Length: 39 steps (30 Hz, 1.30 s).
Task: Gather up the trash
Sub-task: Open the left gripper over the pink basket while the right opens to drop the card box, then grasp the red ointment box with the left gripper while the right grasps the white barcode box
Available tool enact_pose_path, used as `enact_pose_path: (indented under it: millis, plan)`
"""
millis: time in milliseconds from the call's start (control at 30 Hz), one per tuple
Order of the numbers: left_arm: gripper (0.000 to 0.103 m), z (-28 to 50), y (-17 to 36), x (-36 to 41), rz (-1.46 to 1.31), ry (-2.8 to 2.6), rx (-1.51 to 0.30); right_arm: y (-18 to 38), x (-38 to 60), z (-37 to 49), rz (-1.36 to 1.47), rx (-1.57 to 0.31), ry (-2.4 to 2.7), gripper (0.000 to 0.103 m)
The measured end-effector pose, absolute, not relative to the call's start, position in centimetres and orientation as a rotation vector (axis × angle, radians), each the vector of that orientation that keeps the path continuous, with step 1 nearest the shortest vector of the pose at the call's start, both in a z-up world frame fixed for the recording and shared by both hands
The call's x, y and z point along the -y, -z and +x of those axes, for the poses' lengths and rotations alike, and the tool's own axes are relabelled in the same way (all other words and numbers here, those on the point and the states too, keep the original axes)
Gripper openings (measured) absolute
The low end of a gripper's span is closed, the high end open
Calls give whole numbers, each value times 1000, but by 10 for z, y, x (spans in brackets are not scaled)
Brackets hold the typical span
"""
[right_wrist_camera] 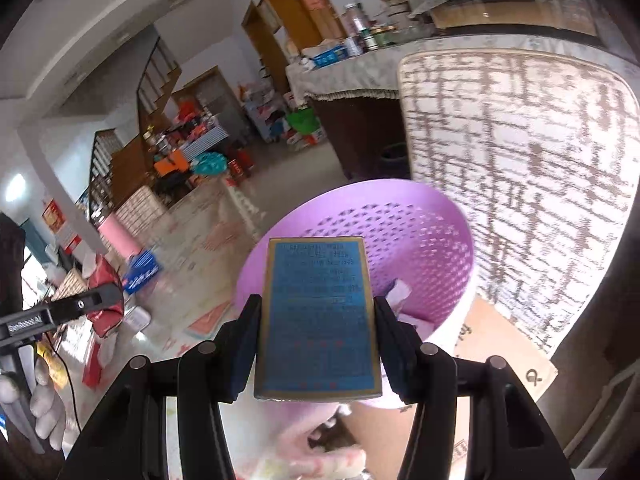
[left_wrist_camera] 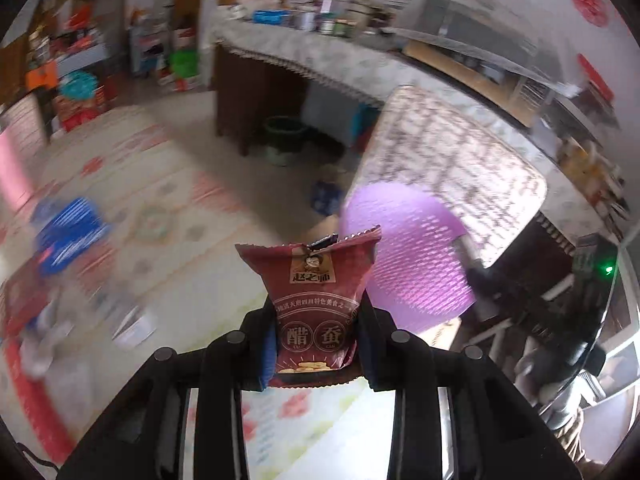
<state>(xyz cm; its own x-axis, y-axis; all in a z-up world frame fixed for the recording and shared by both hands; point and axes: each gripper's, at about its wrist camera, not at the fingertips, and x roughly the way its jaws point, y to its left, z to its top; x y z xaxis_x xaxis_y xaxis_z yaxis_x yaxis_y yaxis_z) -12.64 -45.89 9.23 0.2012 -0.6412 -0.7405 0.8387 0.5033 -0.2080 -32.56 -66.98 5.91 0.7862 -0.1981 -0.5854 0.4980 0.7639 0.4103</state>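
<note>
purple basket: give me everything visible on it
The purple basket is a round plastic bin with perforated mesh walls and a smooth rim, open at the top. It stands on the floor against a patterned mattress, partly on flattened cardboard. White paper scraps lie inside. The right gripper holds a blue box before its opening.

Soft daylight fills both views, bright without hard shadows. The left wrist view is streaked with motion blur across the floor (left_wrist_camera: 160, 184) and shelves, while the snack packet (left_wrist_camera: 312, 308) stays sharp. White glare washes the mattress (right_wrist_camera: 528, 184). Fisheye bending and dark corners frame each picture.
</note>
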Motion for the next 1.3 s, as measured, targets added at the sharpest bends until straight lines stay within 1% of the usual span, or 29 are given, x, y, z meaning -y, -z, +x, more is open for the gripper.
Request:
enact_pose_path:
  millis: [233, 267, 300, 333, 367, 400, 433, 500, 667, 933, 1100, 1300]
  plan:
    - [33, -137, -94, 551, 292, 1168, -905, -51, 699, -326, 629, -556, 448, 59]
    - [36, -137, -92, 561, 293, 1171, -903, -50, 702, -325, 628, -555, 456, 59]
    - [47, -136, -90, 569, 295, 1172, -906, -51, 705, -325, 629, -552, 460, 60]
    - [53, -134, -89, 572, 295, 1169, -909, -50, 708, -325, 634, -546, 473, 61]
    - [63, -133, -88, 574, 287, 1163, -911, -49, 710, -325, 640, -541, 479, 61]
    - [68, -132, -88, 574, 277, 1157, -908, -47, 713, -326, 656, -533, 481, 67]
    - [70, -132, -88, 569, 267, 1151, -900, -47, 714, -328, 666, -529, 481, 73]
    - [76, -133, -88, 561, 270, 1141, -897, -46, 713, -331, 676, -513, 477, 74]
    - [78, -138, -92, 527, 283, 1071, -876, -45, 705, -330, 671, -516, 443, 74]
    - [78, -142, -100, 452, 216, 980, -876, -59, 670, -323, 601, -516, 379, 75]
    - [78, -127, -109, 378, 145, 846, -847, -75, 642, -319, 510, -493, 392, 76]
    - [78, -97, -103, 277, 35, 681, -867, -83, 607, -312, 455, -477, 360, 77]
